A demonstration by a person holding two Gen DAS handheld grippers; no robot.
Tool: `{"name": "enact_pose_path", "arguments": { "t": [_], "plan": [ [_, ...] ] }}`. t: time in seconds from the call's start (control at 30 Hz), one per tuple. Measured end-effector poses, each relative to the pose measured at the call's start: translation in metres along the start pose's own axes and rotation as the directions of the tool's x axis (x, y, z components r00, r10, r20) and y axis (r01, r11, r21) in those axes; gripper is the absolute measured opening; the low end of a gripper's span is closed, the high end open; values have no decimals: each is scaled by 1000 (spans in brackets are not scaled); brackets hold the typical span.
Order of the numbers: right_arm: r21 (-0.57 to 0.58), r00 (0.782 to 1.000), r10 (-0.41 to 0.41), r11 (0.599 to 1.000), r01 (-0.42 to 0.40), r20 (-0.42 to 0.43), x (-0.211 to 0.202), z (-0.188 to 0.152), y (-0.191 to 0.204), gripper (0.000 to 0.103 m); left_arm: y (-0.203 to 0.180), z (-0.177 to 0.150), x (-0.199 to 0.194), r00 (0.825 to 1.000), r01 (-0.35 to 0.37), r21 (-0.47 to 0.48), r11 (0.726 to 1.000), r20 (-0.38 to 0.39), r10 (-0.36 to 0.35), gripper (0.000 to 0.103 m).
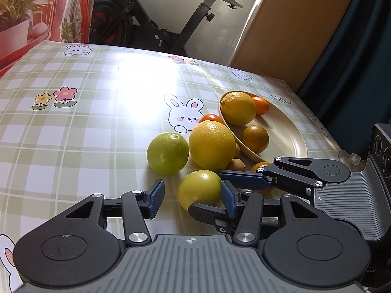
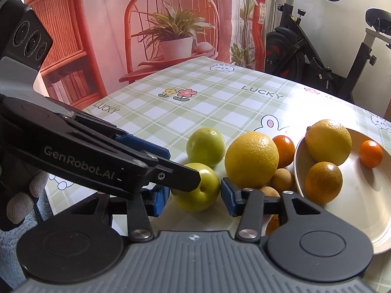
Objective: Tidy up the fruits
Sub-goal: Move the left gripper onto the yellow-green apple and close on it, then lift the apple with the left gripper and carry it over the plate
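the fruit sits in a loose cluster on a table [image 1: 73,127] covered with glossy green-and-white checked oilcloth printed with rabbits and flowers. nearest the tongs lies a smooth, waxy green apple [image 1: 199,188], round with a yellowish flank. the left tongs [image 1: 193,199] stand over it with their ribbed blue pads parted; one pad is clear of the fruit on the bare cloth side, the other is close against its far flank, though whether it touches i cannot tell. the right tongs [image 2: 194,195] approach the same apple [image 2: 195,186] from the other side, jaws also apart, the fruit lying between the blue pads without either visibly pressing it. the black metal finger of the left tongs crosses in front of the apple in the right wrist view.

just behind is a second green apple [image 1: 168,153], dimpled at the top, and beside it a large pebbly-skinned lemon [image 1: 212,145]. small tan, matte round fruits [image 2: 282,179] nestle under the lemon. a shallow cream oval plate [image 1: 288,131] with a smooth satin surface sits tilted against the pile; it holds another lemon [image 1: 238,108], a dull brownish-orange fruit [image 1: 255,138] and a small glossy tangerine [image 1: 261,105]. one more tangerine [image 2: 283,150] rests outside the rim, behind the big lemon.
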State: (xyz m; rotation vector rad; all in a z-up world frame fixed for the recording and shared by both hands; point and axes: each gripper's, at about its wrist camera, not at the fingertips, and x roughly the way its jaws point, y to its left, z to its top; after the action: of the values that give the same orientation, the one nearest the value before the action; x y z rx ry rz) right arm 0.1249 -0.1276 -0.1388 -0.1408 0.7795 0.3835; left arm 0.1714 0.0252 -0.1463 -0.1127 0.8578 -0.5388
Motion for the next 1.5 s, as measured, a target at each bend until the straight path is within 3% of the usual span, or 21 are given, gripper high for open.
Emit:
{"name": "enact_pose_path", "arguments": {
  "t": [0.3,0.53,1.17,1.5],
  "plan": [
    [21,1000,1,1000,0,-9,5,-2,-3,49,1,-1,12,1000,17,-33,999,-23,-17,53],
    [28,1000,-6,1000,6,3,4,-5,-2,49,-5,-4,9,1000,19,-30,999,-20,-20,47],
    [34,987,-30,999,24,157,-41,13,-8,49,-62,33,-23,995,-52,122,991,89,41,47],
    [57,972,-82,996,71,221,-67,20,-44,49,-106,59,4,995,-29,196,980,102,9,47]
  ]
}}
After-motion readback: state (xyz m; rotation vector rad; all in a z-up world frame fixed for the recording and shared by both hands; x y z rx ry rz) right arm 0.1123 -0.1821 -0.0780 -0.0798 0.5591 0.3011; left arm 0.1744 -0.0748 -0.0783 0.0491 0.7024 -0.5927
